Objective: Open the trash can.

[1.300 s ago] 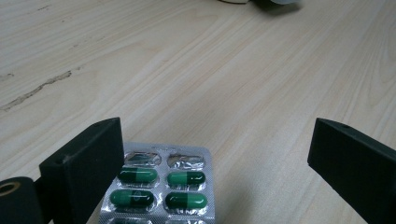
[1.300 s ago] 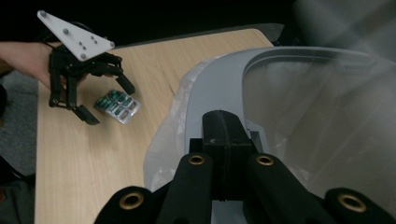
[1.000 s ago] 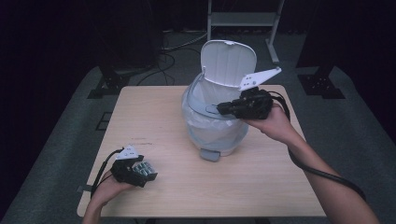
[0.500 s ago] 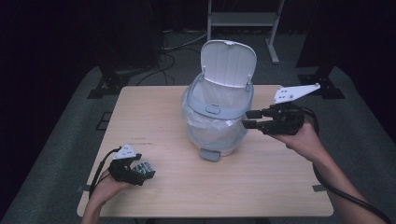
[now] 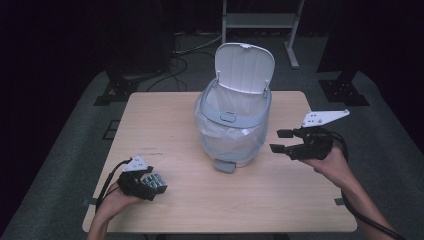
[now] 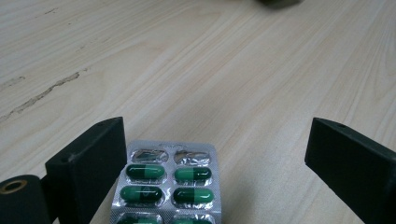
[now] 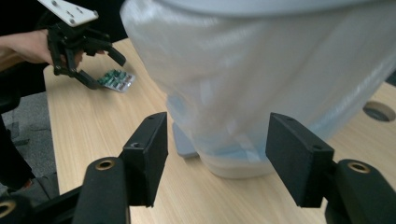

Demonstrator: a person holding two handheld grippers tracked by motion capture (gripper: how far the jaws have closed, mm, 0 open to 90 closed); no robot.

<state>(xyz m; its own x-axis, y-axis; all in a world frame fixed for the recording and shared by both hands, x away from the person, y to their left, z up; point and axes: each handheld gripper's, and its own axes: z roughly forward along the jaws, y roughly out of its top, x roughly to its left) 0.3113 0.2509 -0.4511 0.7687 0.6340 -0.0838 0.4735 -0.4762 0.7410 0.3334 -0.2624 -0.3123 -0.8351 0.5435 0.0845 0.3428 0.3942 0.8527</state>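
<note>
At lower left of the high view, the left tongs [image 5: 152,182] stood released around a blister pack [image 6: 169,185] lying on the bench [image 5: 165,125]. The right tongs [image 5: 280,141] gaped empty at right, beside the open bin [image 5: 232,127].

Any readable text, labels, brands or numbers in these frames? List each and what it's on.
None can be read.
Blister pack of green capsules, between the open jaws of the left gripper: bare foil, no print on the side that faces up.
Pedal bin with its lid up and a clear liner: no label or brand legible in the high view; blurred in the right gripper view.
Table: faint dark marks, not lettering.
</note>
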